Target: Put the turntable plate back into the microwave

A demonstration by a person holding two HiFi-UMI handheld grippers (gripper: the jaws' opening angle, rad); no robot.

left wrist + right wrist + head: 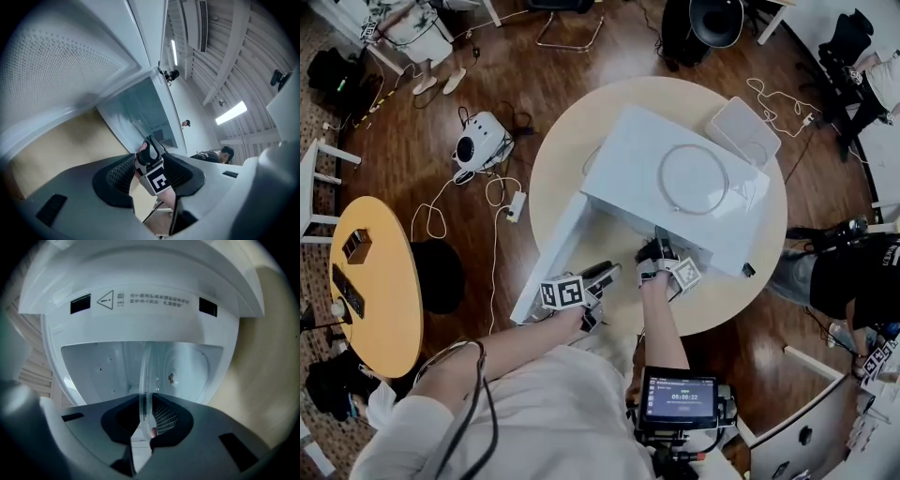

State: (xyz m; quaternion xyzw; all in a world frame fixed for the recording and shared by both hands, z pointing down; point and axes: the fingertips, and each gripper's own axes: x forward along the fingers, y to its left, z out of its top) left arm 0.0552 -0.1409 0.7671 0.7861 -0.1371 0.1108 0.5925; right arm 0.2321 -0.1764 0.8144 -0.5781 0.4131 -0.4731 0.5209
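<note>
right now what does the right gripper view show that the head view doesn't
Only the right gripper view: the glass turntable plate, edge-on, clamped in the right hand-held gripper, and the microwave cavity beyond it. Only the head view: the left hand-held gripper by the open door, and a ring lying on the microwave's top. Both: the white microwave and the right hand-held gripper.

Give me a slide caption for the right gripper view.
Glass turntable plate pinched edge-on in the right gripper, facing the open microwave cavity.

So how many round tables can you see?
2: a beige table under the microwave in the middle, a yellow table at the left. Others may be hidden.
</note>
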